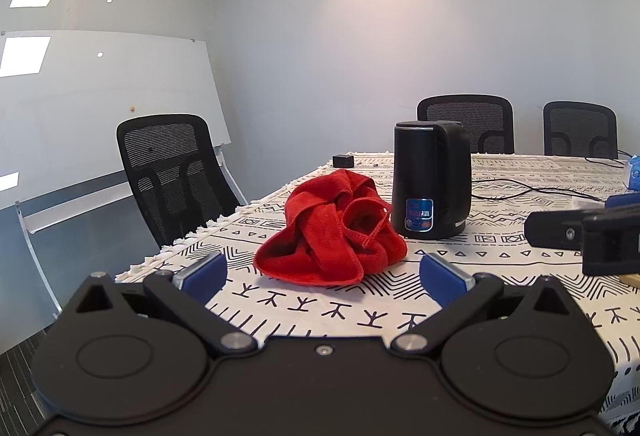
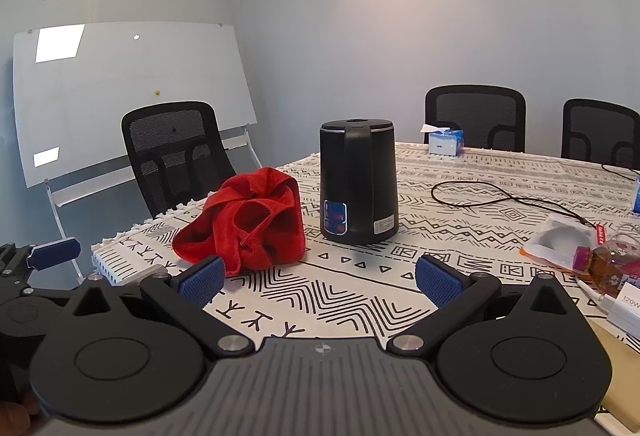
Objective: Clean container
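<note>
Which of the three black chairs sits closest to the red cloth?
The chair at the table's left side, by the whiteboard; the other two stand along the far edge behind the kettle.

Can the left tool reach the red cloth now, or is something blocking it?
Probably yes. The left tool is open and points at the red cloth, with only bare tablecloth between them. The black kettle stands behind and to the right, out of the way.

A black kettle [image 2: 359, 181] stands upright on the table, lid shut, with a blue label low on its wall. A red cloth [image 2: 248, 222] lies crumpled in a heap just beside it, on its left, near the table's edge.
</note>
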